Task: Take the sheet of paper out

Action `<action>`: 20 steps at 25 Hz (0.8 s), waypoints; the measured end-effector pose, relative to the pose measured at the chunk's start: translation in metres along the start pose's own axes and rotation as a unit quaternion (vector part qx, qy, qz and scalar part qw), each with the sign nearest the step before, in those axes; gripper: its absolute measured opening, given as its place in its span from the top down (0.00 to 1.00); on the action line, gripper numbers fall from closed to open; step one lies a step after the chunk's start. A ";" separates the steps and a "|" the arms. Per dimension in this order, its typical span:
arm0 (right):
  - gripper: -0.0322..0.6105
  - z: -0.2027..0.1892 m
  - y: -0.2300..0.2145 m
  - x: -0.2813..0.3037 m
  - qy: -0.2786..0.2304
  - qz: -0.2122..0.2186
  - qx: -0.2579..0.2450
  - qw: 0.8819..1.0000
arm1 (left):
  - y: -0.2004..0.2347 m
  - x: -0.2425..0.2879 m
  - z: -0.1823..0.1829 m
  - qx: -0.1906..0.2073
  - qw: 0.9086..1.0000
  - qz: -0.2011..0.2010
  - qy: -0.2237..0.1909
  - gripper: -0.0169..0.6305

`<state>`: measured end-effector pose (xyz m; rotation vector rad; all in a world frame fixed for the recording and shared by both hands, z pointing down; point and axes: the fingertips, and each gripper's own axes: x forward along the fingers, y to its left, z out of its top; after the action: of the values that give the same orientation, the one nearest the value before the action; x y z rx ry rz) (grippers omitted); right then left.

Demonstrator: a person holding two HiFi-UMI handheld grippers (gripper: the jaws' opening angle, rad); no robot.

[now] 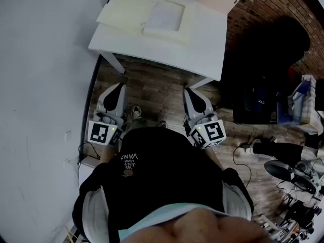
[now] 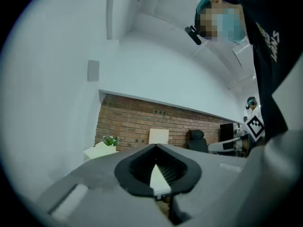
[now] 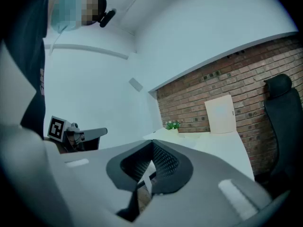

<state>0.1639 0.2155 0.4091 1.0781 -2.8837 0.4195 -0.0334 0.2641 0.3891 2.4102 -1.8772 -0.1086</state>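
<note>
White table (image 1: 207, 44) — far edge cut off; paper (image 1: 163, 15) indistinct.

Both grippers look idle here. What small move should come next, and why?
Probably a step forward, raising both grippers toward the white table. The left gripper and right gripper are shut and empty, held low over the floor, short of the table edge. The white sheet lies far back on the cream folder, untouched.
</note>
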 end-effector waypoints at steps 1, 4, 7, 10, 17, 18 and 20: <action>0.95 0.000 -0.001 0.001 -0.001 -0.001 0.000 1.000 | 0.000 0.001 -0.001 -0.001 1.000 -0.001 0.001 0.97; 0.95 0.004 -0.004 0.006 -0.011 0.001 0.006 1.000 | 0.003 0.005 -0.003 -0.006 1.000 -0.002 0.002 0.97; 0.95 0.007 -0.007 0.009 -0.025 0.003 0.015 1.000 | 0.005 0.010 -0.003 -0.012 1.000 -0.010 -0.003 0.97; 0.95 0.005 -0.009 0.017 -0.021 -0.004 0.014 1.000 | 0.011 0.015 -0.004 -0.014 1.000 -0.013 0.003 0.97; 0.95 0.007 -0.006 0.043 -0.023 -0.027 0.016 0.999 | 0.040 0.028 -0.002 -0.015 0.999 -0.033 0.007 0.97; 0.95 0.007 -0.004 0.048 -0.024 -0.032 0.015 0.999 | 0.046 0.031 -0.002 -0.014 0.999 -0.037 0.008 0.97; 0.95 0.008 -0.003 0.058 -0.028 -0.041 0.015 0.999 | 0.057 0.036 -0.001 -0.016 0.999 -0.043 0.010 0.97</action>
<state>0.1224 0.1745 0.4091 1.2277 -2.8764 0.4374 -0.0797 0.2154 0.3959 2.4616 -1.7487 -0.1183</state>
